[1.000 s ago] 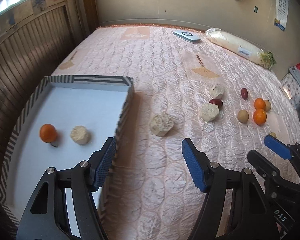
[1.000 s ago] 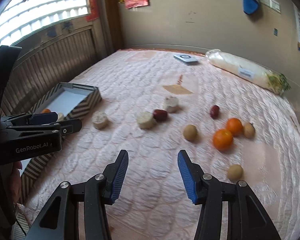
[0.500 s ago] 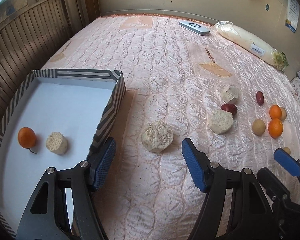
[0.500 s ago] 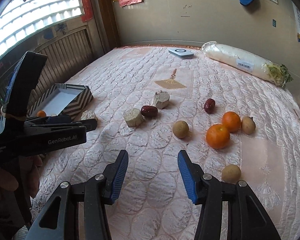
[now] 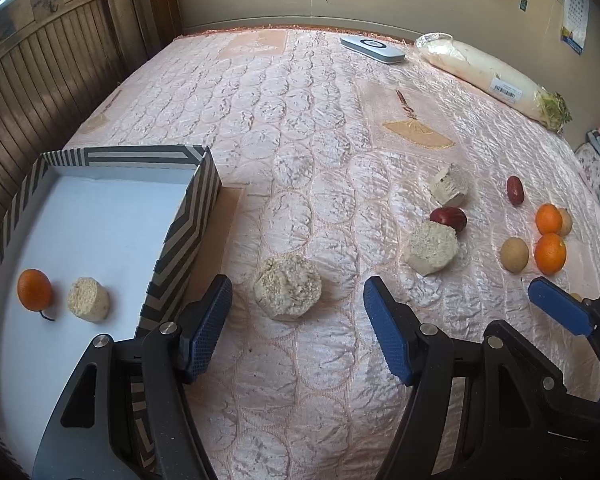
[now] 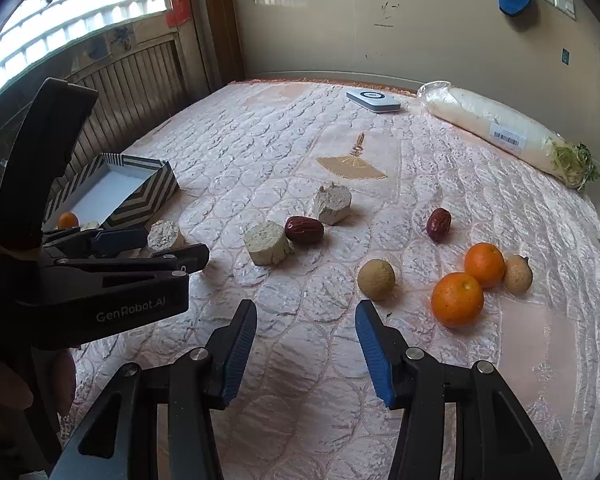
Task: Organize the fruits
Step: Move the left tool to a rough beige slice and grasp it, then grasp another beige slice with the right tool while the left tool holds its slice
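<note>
My left gripper [image 5: 298, 316] is open and empty, low over the quilted bed, with a pale rough chunk [image 5: 287, 292] lying just ahead between its fingers. The striped box [image 5: 180, 236] to its left holds an orange [image 5: 34, 289] and a pale chunk [image 5: 88, 299]. My right gripper [image 6: 306, 344] is open and empty, above the bed. Ahead of it lie two oranges [image 6: 457, 299], a tan round fruit [image 6: 376, 279], two red dates [image 6: 304, 230] and two more pale chunks [image 6: 267, 242]. The left gripper [image 6: 156, 248] shows at the left of the right wrist view.
A long wrapped white radish [image 5: 488, 76] and a flat white device [image 5: 372, 49] lie at the bed's far edge. A wooden slatted wall [image 5: 40, 92] runs along the left. Another tan fruit [image 6: 518, 273] sits behind the oranges.
My left gripper has moved from over the box rightward and forward, so the pale chunk on the bed now lies between its fingers. My right gripper has advanced toward the fruits.
</note>
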